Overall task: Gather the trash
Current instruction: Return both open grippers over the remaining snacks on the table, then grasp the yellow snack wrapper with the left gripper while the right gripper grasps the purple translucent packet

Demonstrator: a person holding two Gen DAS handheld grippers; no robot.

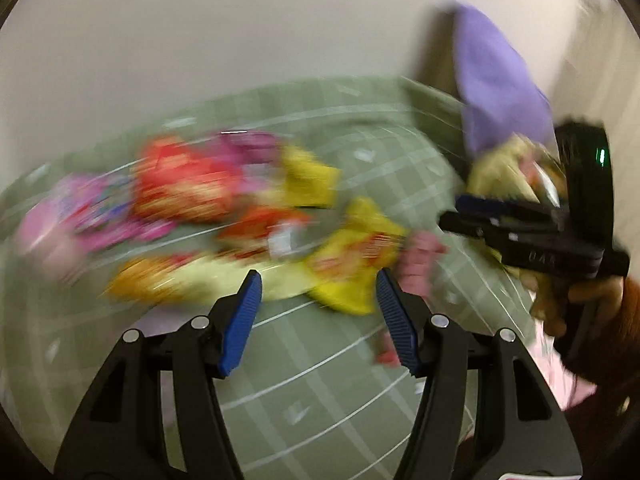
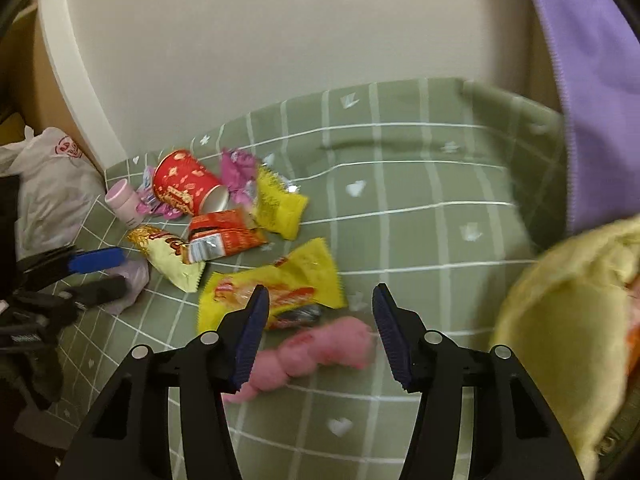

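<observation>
Right wrist | right tongs (image 2: 318,334) agape above pink wrapper (image 2: 320,350) | green cloth (image 2: 420,232) rightward bare

plain cream wall (image 2: 240,40), green checked tablecloth (image 2: 420,220)

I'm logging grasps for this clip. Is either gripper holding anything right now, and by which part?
Nothing is held. The right gripper is open above a pink crumpled wrapper, pads not touching it. The left gripper is open and empty.

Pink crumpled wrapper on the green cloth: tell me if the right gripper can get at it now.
Probably yes. The right gripper is open, with the pink crumpled wrapper lying between its fingers; only the yellow packet lies close beside it.
</observation>
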